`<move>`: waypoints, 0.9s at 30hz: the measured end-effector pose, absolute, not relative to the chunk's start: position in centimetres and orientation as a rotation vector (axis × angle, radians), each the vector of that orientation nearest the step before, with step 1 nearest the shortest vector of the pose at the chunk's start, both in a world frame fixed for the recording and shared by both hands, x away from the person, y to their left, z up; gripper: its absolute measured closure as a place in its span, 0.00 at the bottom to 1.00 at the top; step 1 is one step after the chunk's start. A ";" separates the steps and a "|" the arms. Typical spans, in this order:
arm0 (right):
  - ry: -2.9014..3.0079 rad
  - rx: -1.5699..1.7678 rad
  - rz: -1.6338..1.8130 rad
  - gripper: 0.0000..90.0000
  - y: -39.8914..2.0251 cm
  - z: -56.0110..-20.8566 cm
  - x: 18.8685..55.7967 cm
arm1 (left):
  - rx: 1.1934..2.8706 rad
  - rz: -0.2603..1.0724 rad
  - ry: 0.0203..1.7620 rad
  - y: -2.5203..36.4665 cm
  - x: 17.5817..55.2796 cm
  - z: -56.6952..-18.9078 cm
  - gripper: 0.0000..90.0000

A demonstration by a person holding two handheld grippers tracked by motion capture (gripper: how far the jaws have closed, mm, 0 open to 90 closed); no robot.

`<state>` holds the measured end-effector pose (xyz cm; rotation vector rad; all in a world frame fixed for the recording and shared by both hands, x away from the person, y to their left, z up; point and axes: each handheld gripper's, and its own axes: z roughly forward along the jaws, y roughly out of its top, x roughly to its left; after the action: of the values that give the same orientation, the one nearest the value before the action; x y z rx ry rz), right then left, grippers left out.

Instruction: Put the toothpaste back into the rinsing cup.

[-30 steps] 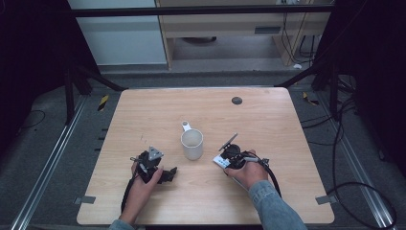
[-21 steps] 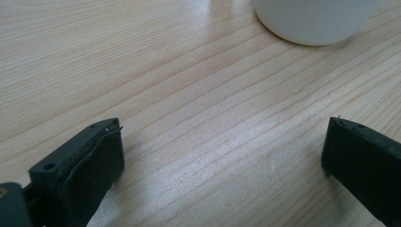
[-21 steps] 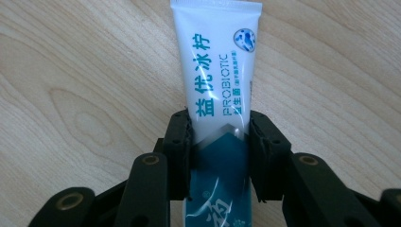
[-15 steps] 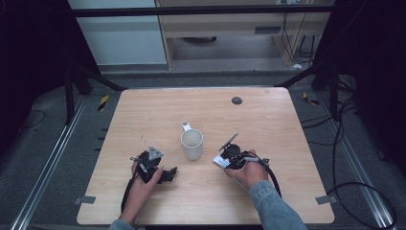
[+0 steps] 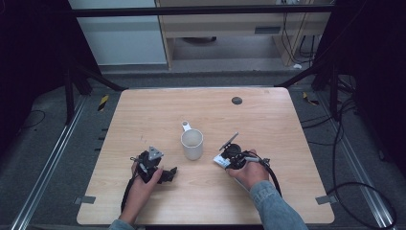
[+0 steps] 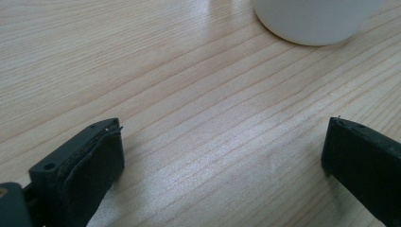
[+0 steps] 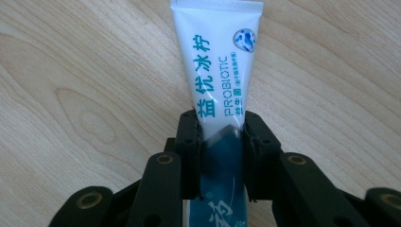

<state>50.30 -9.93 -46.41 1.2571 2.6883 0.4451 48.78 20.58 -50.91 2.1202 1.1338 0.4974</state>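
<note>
A white tube (image 7: pixel 219 71) is noted, printed with teal lettering and a blue-and-white round emblem, its lower part dark teal. The mug (image 5: pixel 192 144) is plain white. The table (image 5: pixel 158 115) shows pale wood grain with one dark round spot (image 5: pixel 236 100). Both grippers are black.

We see our right tongs (image 7: pixel 221 142) pressing both sides of a white toothpaste tube (image 7: pixel 218 71), which lies flat on the wooden table (image 7: pixel 71 71); they have just been closing.
</note>
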 end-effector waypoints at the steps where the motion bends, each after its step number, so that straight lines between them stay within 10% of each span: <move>1: 2.688 1.257 0.445 0.80 -9.9 -46.4 50.3 | 2.120 0.497 1.134 20.6 48.8 -50.9 0.00; 27: 2.654 1.272 0.513 0.87 -10.6 -44.2 50.2 | 2.121 0.497 1.133 20.6 48.8 -50.9 0.00</move>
<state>50.24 -10.60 -44.17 1.2720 2.6537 0.5125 48.79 20.58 -50.91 2.1210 1.1328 0.4971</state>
